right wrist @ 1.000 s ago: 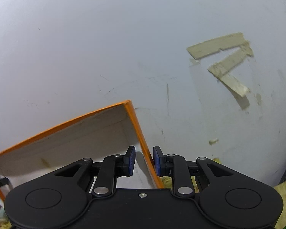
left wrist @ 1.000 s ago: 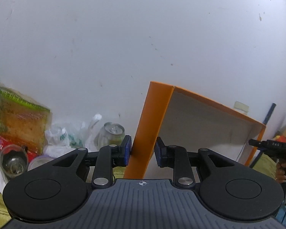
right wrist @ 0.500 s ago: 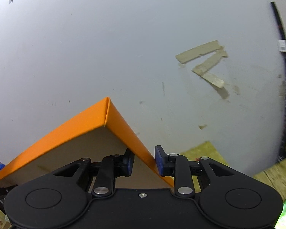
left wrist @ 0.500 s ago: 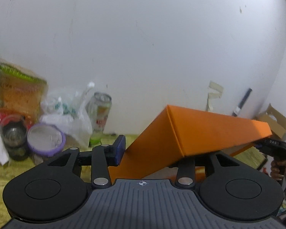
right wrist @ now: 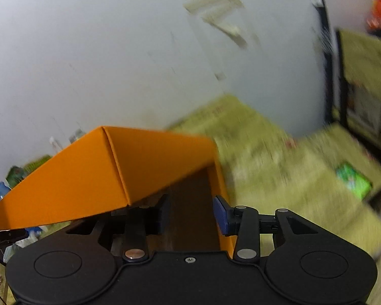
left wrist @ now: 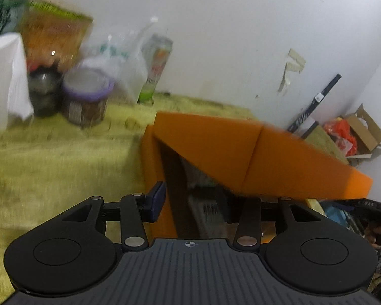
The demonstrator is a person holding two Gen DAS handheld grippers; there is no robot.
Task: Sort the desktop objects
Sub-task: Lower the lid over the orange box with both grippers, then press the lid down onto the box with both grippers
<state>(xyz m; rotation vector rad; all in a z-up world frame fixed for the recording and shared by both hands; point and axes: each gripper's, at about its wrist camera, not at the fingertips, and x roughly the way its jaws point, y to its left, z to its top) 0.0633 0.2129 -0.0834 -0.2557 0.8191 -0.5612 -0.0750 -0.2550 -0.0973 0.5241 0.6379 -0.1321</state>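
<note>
Left wrist view shows the biggest change: a second ago I had the orange lid [left wrist: 254, 152] pinched upright by its edge against the wall; now it has swung over and lies tilted on top of the box [left wrist: 149, 152], sloping down toward the table [left wrist: 50, 157], with a dark gap still open at my end. My left gripper [left wrist: 190, 204] has let go. Its jaws stand apart, one blue pad just outside the box's left wall, the other hidden under the lid's raised edge, and neither presses on anything I can see.

In the right wrist view the same lid [right wrist: 101, 167] covers the far end of the box while the near end still gapes. My right gripper [right wrist: 191, 213] is opening its jaws at this moment; the box's right wall [right wrist: 221, 190] stands between them, but the pads are off it.

So the lid is released, resting but not seated (skewed, I judge). The clutter by the wall, the can [left wrist: 156, 68], the purple-lidded tub [left wrist: 87, 96] and the bags, stands unsorted. A press to close the lid probably comes next.
</note>
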